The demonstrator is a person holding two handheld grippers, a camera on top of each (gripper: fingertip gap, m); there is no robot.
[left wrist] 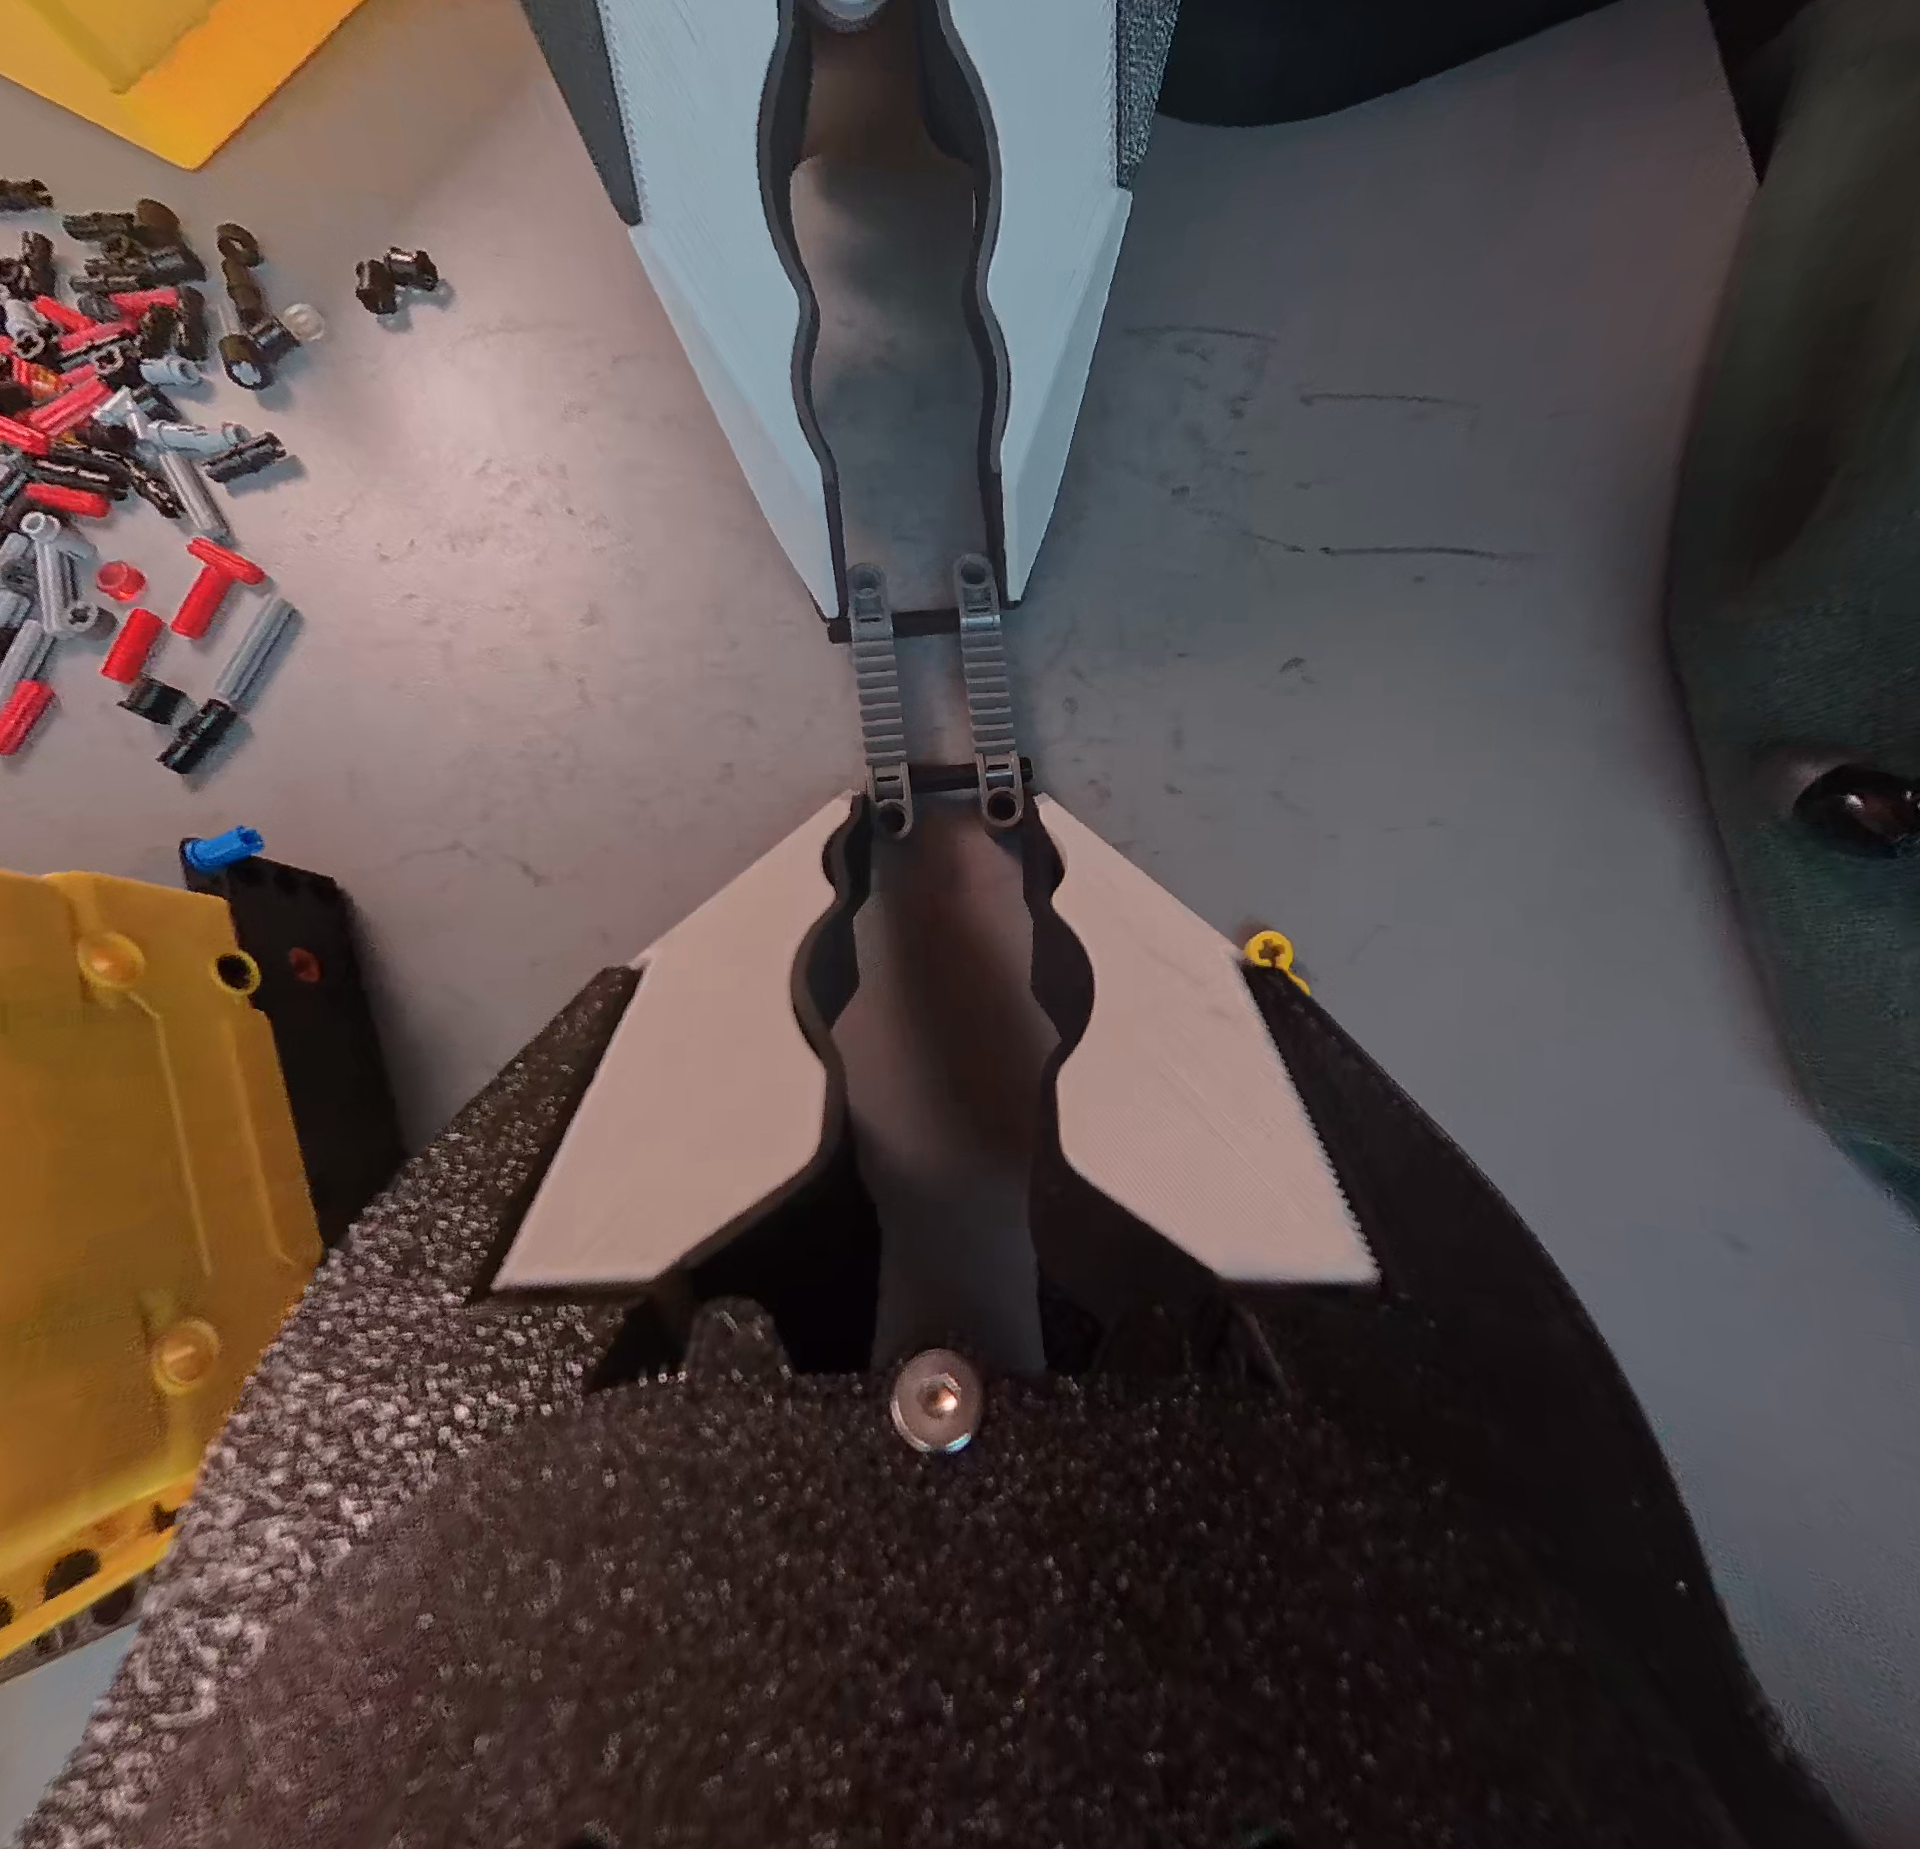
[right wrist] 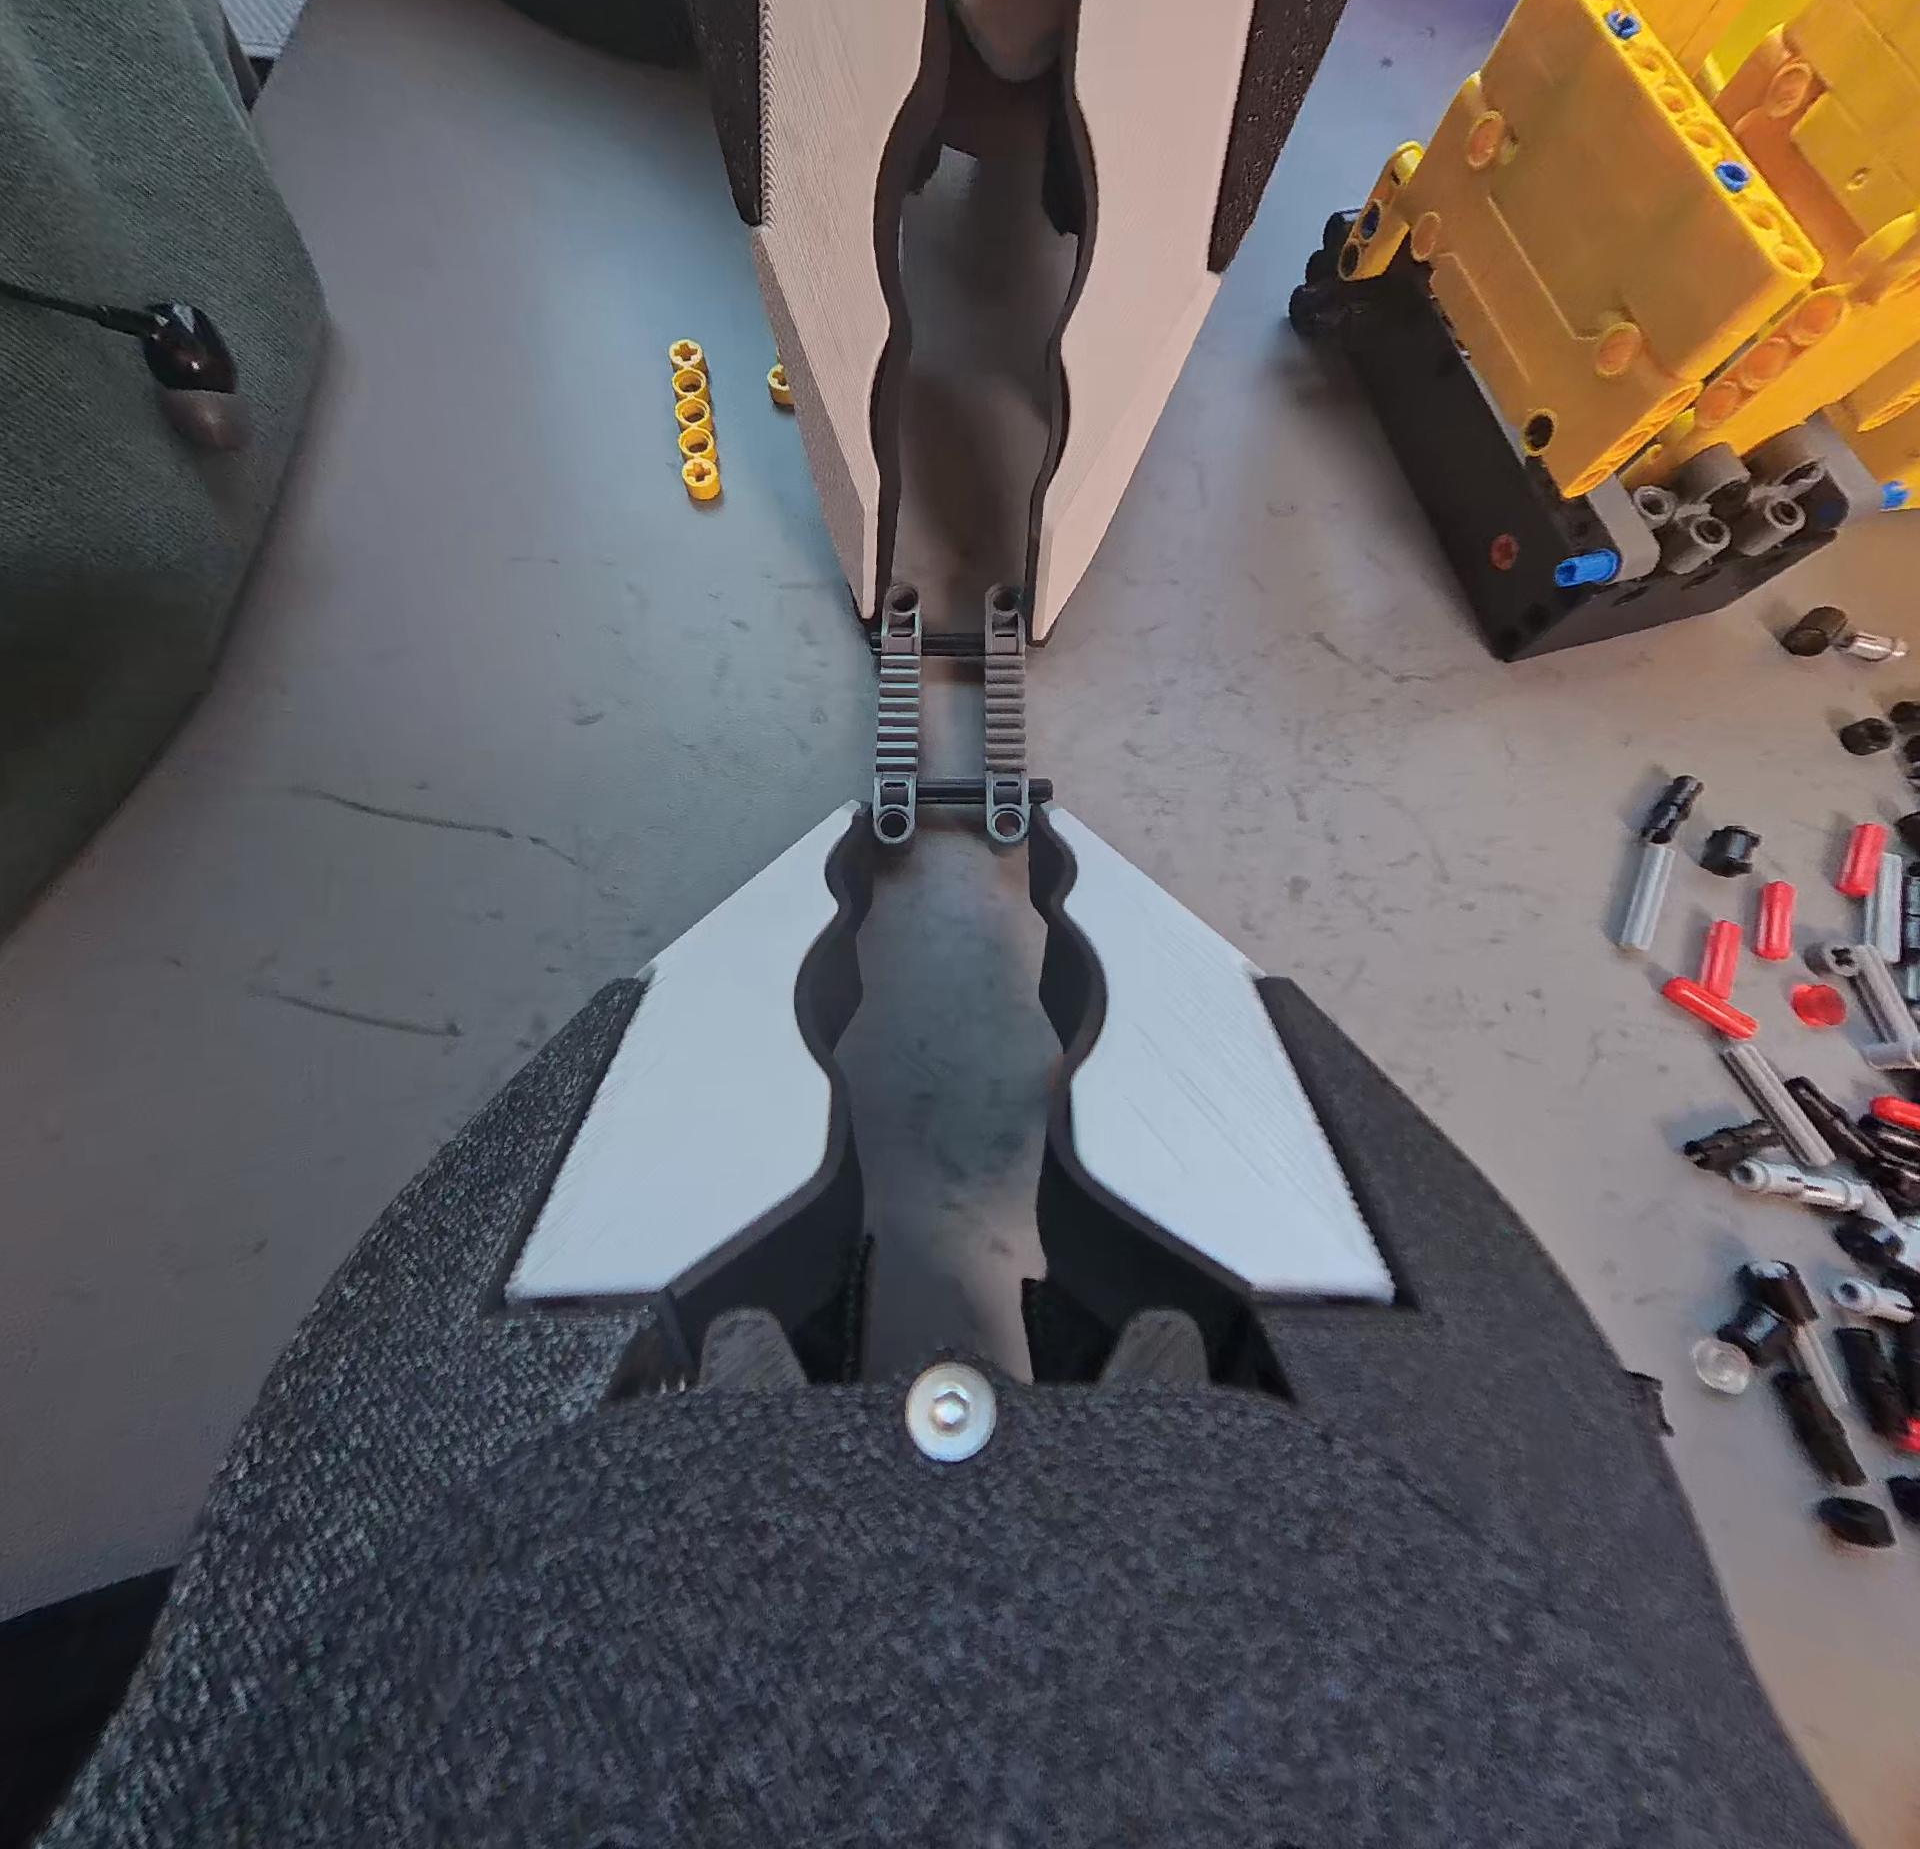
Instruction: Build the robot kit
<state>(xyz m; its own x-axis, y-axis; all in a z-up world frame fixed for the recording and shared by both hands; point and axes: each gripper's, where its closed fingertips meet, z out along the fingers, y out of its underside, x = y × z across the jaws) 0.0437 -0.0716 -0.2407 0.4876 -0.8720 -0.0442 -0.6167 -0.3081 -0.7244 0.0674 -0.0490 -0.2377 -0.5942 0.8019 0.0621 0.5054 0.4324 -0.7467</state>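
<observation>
left wrist view: no legible writing

small grey assembly (left wrist: pixel 940 703) (right wrist: pixel 948 724) hangs between my two tongs, clear of the table. two ribbed grey link pieces run parallel 12-to-6, with a round eye at each end, joined by two thin black cross axles, ladder-like. my left gripper (left wrist: pixel 943 802) pinches the 6 o'clock axle in its own view, tips narrowed onto its ends. my right gripper (right wrist: pixel 951 800) has the opposite axle the same way. assembly sits level, straight, not twisted.
</observation>
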